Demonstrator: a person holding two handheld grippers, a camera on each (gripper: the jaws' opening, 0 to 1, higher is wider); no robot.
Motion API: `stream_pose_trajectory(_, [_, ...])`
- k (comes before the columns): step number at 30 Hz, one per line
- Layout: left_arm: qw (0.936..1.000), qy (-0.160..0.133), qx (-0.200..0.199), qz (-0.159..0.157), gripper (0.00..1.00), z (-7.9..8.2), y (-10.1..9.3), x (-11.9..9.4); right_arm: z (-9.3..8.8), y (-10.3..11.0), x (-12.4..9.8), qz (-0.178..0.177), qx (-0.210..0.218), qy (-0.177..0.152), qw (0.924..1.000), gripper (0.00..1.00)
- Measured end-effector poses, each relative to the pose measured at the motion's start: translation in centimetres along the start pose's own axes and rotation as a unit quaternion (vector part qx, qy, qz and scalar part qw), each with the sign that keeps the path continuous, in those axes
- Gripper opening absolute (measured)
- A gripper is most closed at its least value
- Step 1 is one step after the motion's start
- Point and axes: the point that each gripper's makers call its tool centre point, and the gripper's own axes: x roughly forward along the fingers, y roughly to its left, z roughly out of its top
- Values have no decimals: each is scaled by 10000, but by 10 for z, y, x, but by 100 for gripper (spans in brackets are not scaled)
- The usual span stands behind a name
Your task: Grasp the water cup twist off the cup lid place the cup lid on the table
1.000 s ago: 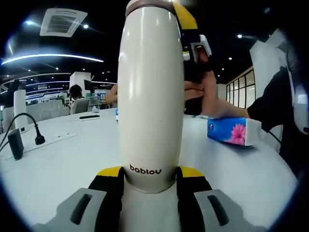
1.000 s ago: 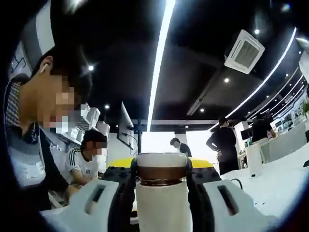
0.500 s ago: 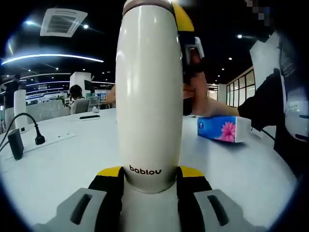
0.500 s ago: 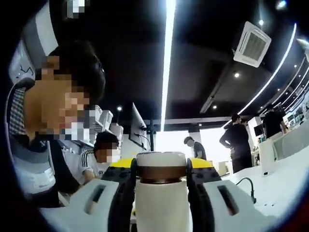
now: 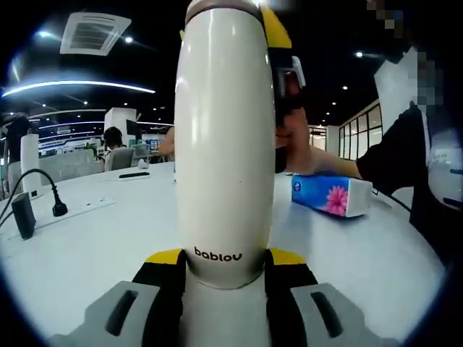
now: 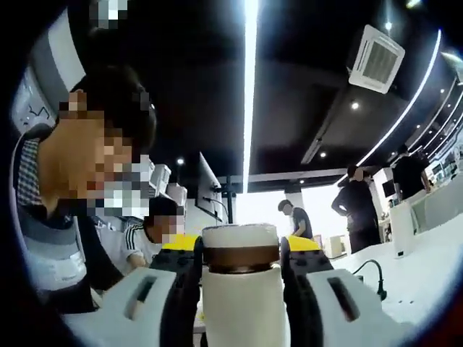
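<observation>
While the left gripper (image 5: 224, 278) clamps the water cup (image 5: 226, 144) upright over the table (image 5: 87, 238), the right gripper (image 6: 239, 269) pinches the cup lid (image 6: 239, 248); twisting comes next.

- A wide white table (image 5: 87, 246) spreads ahead of the left gripper, running off to both sides.
- Far to its left, a black cable (image 5: 32, 181) and plug lie on the tabletop.
- To its right lies a blue tissue pack (image 5: 331, 195).
- Above, a dark ceiling carries a square air vent (image 5: 94, 32), spot lamps and curved light strips (image 5: 72, 85).
- Above the right gripper runs a long bright light strip (image 6: 250, 87); people stand off to its right.
</observation>
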Motion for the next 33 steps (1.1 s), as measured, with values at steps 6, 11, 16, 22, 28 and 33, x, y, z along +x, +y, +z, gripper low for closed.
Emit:
stream_pose_trajectory(6, [10000,-2,6,-6,45,0,0,0,-7,-1,3,-436,-561,300,9970,58])
stream_pose_trajectory(11, [10000,1,2,-4,45,0,-1,0,-7,-2,4,-887,-939,396,9908,61])
stream_pose_trajectory(16, [10000,1,5,6,45,0,-7,-1,-3,-2,-2,-1379,-878,343,9860,61])
stream_pose_trajectory(22, [10000,5,1,23,45,0,-8,-2,-3,4,-7,-1981,-1109,397,9731,61])
stream_pose_trajectory(28, [10000,10,-5,46,45,0,-9,-4,-1,16,-10,-2396,-1293,383,9615,61])
stream_pose_trajectory(33, [10000,9,-8,61,45,0,-9,-4,-3,21,-9,-2643,-1577,499,9501,62])
